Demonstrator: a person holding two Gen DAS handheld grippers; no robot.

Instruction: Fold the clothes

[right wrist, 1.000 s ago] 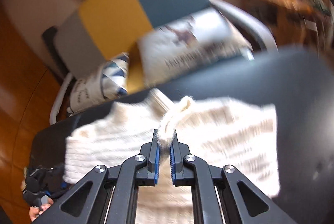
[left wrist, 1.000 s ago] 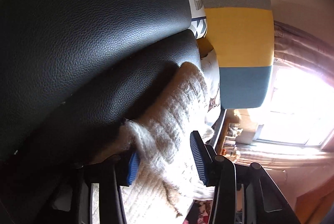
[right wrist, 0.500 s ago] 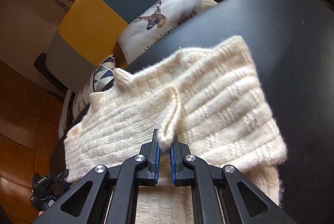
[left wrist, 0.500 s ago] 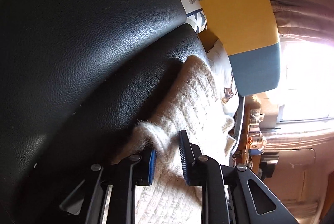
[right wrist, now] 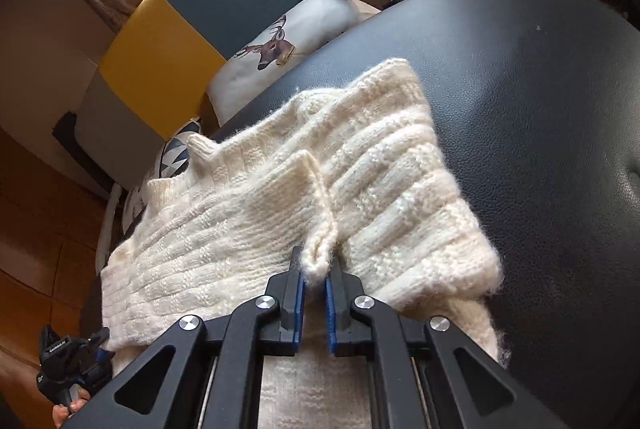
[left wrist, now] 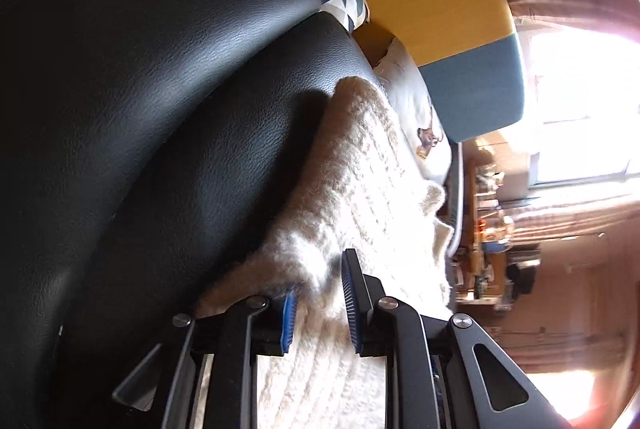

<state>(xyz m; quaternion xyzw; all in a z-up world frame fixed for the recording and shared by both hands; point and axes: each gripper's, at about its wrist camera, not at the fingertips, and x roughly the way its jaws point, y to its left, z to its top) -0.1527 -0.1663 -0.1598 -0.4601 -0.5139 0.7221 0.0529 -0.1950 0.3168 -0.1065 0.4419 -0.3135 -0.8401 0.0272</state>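
1. Since the black leather seat (right wrist: pixel 540 101) is rounded and slick, the cream knit sweater (right wrist: pixel 384 169) lying across it could creep off sideways if either side gets tugged.
2. Right gripper (right wrist: pixel 315 289) has its fingers clenched on a pinched ridge of knit; it's a thin fuzzy bite, so I'd guess it slips out mid-fold.
3. Left gripper (left wrist: pixel 318 303) sits with fingers spread around the sweater's edge, not clamped, so that corner may just stay behind and bunch.
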